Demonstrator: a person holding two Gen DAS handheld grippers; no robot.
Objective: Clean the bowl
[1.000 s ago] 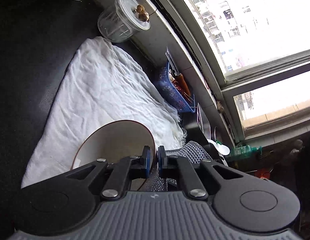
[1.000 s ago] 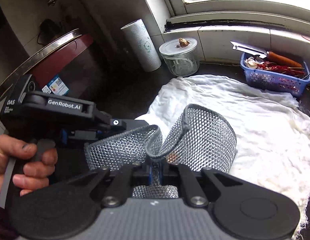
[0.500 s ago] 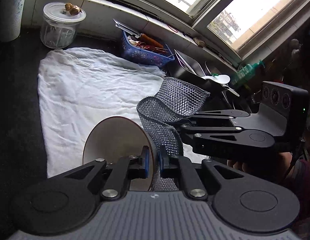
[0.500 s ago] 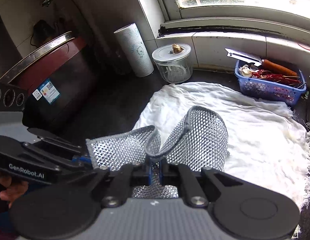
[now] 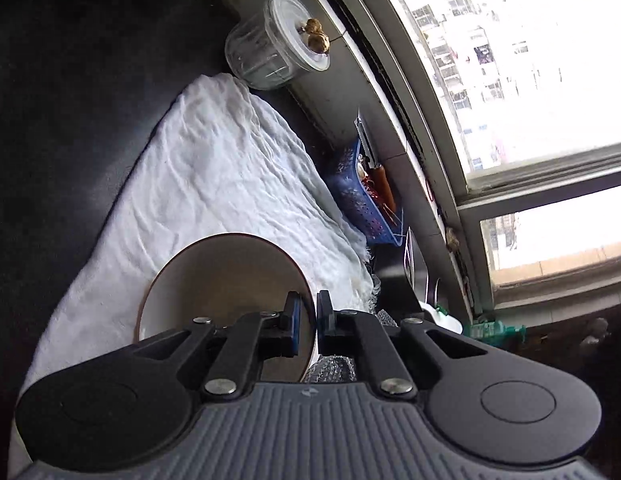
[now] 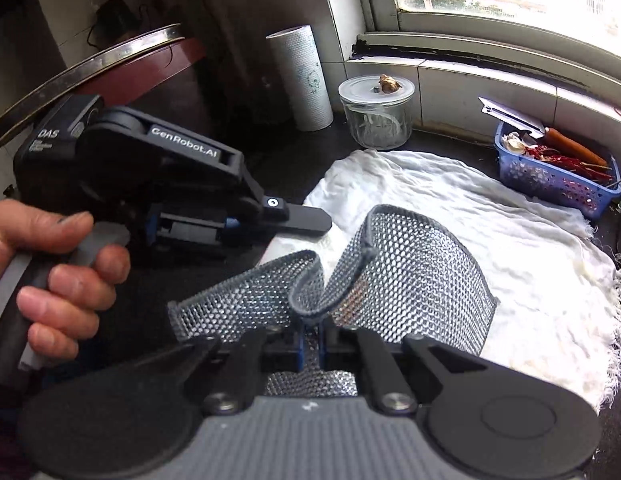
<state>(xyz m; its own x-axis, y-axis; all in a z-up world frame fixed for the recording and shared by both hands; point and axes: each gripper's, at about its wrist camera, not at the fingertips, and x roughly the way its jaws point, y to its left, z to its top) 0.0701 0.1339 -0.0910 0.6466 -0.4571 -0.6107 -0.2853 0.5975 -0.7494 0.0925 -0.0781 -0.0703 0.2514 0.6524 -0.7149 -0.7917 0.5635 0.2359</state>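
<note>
**Desk:** Bowl (image 5: 226,280) first. Where is it, and who has it?

**Photographer:** It is up off the white cloth (image 5: 214,184), tipped on edge. The left tongs (image 5: 306,316) are closed on its rim, one finger inside, one outside. The right tongs (image 6: 310,344) are closed on a silvery mesh scrubbing cloth (image 6: 410,276), which loops up in two folds ahead of the fingers. The right-wrist view also shows a bare hand (image 6: 58,276) gripping the left tool's handle.

**Desk:** How far along is the cleaning?

**Photographer:** Early to middle, by my reading. Both tools are loaded, so the pick-ups are done. The scrubber is beside the bowl, a scrap of it showing just past the rim in the left-wrist view, but I cannot tell whether it touches. The visible inside looks pale and plain; whether it is clean I cannot say. Wiping and setting the bowl down appear to remain.

**Desk:** Counts for the caption?

**Photographer:** One bowl, one mesh scrubber, one white cloth spread on the dark surface (image 6: 294,168). One lidded glass jar (image 6: 376,114) with a small brown lump on its lid. One blue basket (image 6: 550,176) holding red chillies, with one knife (image 6: 518,118) lying across it. One paper roll (image 6: 300,76) standing near the wall. Two tongs.
</note>
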